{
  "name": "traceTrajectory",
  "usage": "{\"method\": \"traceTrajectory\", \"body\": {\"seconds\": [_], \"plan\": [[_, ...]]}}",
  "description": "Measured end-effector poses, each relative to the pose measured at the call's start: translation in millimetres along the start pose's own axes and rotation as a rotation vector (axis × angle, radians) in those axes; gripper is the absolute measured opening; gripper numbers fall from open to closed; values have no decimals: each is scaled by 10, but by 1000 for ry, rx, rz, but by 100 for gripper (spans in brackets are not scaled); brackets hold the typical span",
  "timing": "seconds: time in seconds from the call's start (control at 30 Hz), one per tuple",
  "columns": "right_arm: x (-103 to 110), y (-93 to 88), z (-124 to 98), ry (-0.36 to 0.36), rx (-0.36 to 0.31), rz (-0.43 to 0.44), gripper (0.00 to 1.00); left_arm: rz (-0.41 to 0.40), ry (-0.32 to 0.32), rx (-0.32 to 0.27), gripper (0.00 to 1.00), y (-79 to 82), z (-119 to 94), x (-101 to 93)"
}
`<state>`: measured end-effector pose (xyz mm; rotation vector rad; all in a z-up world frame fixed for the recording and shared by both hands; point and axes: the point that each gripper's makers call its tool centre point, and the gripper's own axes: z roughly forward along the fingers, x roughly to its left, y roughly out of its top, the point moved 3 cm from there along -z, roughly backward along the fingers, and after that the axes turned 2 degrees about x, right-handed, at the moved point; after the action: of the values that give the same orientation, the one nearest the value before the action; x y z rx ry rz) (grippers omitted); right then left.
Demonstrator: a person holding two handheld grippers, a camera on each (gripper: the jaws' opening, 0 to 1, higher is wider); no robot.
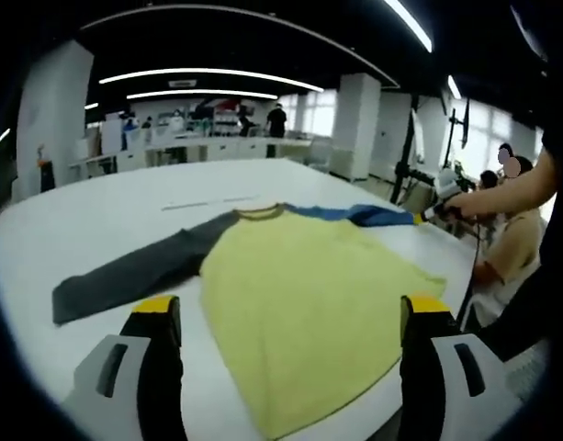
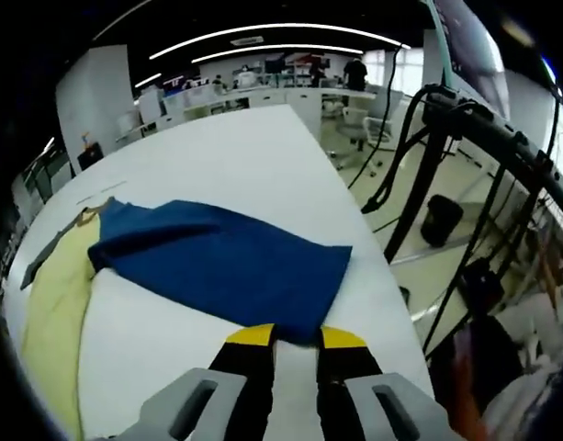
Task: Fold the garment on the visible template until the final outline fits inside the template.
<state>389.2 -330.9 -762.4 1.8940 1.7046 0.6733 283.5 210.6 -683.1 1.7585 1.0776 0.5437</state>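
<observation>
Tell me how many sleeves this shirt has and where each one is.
2. The grey sleeve lies flat on the white table, stretched away from the yellow body. The blue sleeve has its cuff in the right claw.

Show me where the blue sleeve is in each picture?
Left gripper view: the blue sleeve lies stretched out upper right of middle, from the yellow shirt's collar to the right gripper clamped on its end.
Right gripper view: the blue sleeve lies big in the middle, its cuff clamped in the right gripper.
Shared landmark: the yellow shirt, at the left edge there.
</observation>
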Motion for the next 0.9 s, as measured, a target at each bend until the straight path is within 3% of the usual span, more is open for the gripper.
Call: {"method": "traceTrajectory", "body": {"seconds": [0.3,0.53,0.9], "plan": [[-56,18,-31,-12,6,40,1,2,4,10,97,-20,-10,13],[-125,-16,-88,-25,25,48,0,-2,7,16,98,-56,-27,36],[-113,65,-126,-19,-3,93,0,0,7,15,99,-63,-28,42]]}}
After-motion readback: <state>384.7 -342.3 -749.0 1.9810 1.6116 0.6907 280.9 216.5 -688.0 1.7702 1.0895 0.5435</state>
